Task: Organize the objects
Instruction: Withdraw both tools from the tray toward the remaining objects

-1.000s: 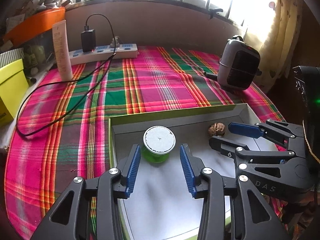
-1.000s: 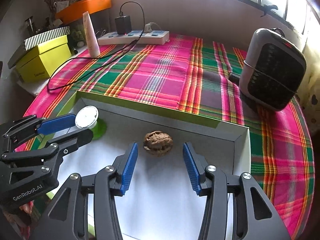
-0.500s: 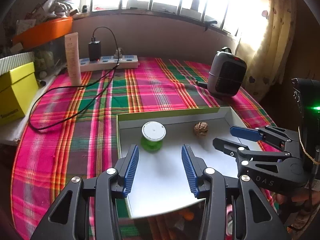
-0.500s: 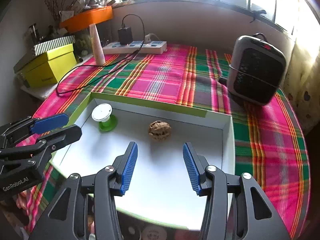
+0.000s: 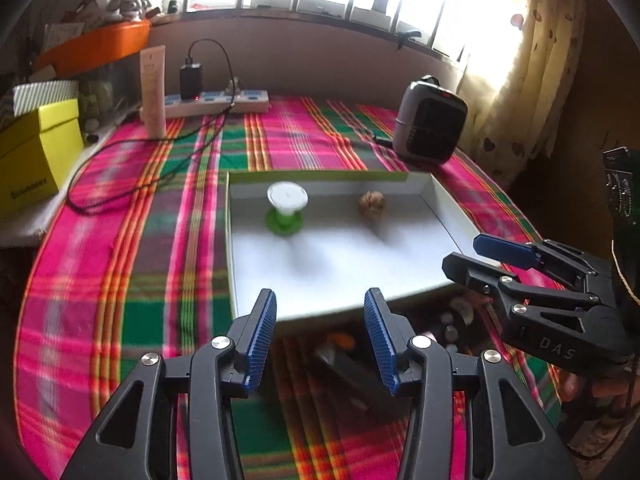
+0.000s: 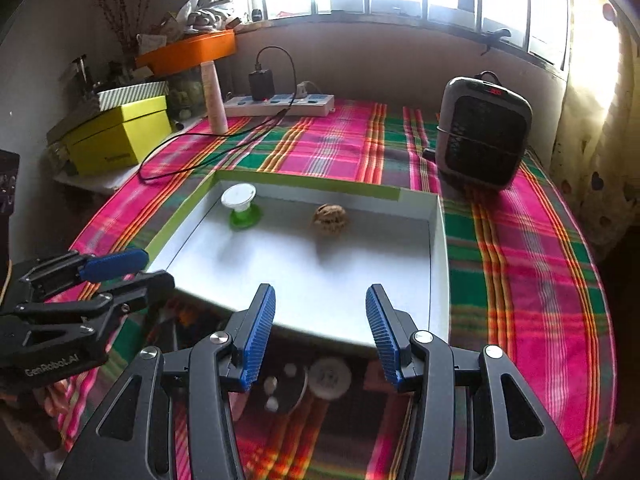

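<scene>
Two grippers, left and right, hang with jaws spread wide, each holding nothing, near the tray's front edge. One spool stands and one walnut lies at the tray's far end, apart. Beyond, on the plaid cloth, stand one heater, one power strip and one tube.

Two fisheye views, each mounted behind its own jaws, look forward and down across the plaid-covered surface toward the window. The left view sits left of the right one. Both share the white tray just beyond the jaws, and each catches the other tool at its edge.
</scene>
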Motion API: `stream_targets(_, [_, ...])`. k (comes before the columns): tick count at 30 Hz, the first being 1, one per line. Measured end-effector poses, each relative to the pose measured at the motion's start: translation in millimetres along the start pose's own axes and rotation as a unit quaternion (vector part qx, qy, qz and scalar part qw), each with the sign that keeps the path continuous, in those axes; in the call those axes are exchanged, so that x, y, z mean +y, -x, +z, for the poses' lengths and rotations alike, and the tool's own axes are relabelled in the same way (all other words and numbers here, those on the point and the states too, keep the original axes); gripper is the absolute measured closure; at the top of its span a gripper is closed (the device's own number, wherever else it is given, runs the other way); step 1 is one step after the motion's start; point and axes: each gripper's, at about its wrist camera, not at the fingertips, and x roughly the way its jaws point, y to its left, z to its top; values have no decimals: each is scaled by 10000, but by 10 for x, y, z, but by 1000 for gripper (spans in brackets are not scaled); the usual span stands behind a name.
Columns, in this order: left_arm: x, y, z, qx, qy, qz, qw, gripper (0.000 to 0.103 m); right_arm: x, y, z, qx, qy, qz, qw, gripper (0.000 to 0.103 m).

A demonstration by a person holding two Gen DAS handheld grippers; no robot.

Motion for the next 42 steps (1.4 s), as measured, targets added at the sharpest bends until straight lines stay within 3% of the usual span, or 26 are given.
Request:
stream_targets(22, [-172, -81, -373, 594, 81, -164, 9981, 57, 127, 168, -381, 61, -26, 66, 10000, 54])
stream_targets(42, [41, -78, -441, 637, 8, 359, 9973, 57, 370, 113, -582, 361, 139, 426, 9983, 55])
